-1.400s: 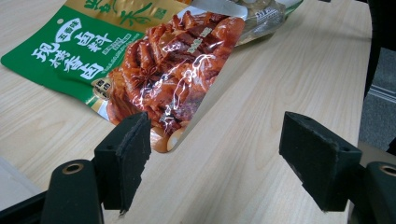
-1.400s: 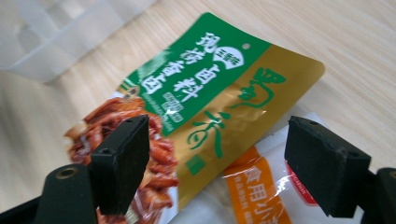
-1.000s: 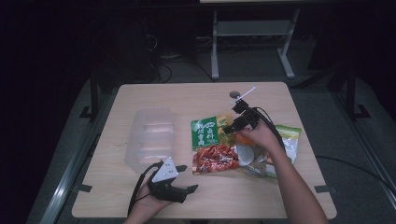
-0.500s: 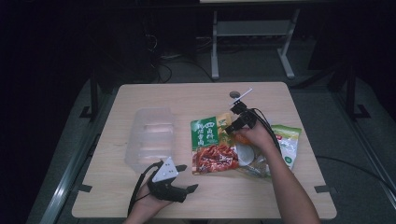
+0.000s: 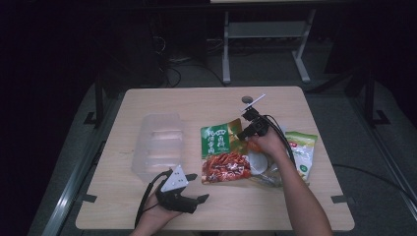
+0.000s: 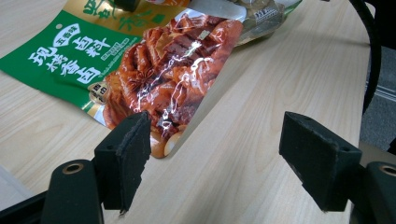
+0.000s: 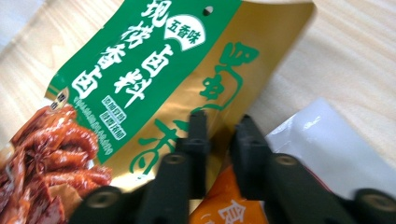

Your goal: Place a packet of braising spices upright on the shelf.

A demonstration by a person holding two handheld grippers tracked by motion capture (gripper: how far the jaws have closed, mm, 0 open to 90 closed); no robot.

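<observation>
The right claw (image 5: 244,133) has come down from the packets on the right and now sits at the gold edge of the green snack bag (image 5: 223,153), which lies flat in the middle of the table (image 5: 196,101), between the clear plastic box (image 5: 156,145) and the white and green packets (image 5: 300,150). In the right gripper view its jaws stand nearly pressed together with the bag's edge (image 7: 219,121) running up between them; it looks like a pinch on that edge, though whether the pads truly bite I cannot tell. That suggests the bag is about to be lifted, probably toward the box.

Against the earlier pictures, the right hand (image 5: 268,142) has slid toward the bag and lower, while the bag itself has not shifted. The left claw (image 5: 196,189) stays where it was at the near edge of the table, jaws spread wide and empty, the bag's red corner (image 6: 177,79) just ahead of them.
</observation>
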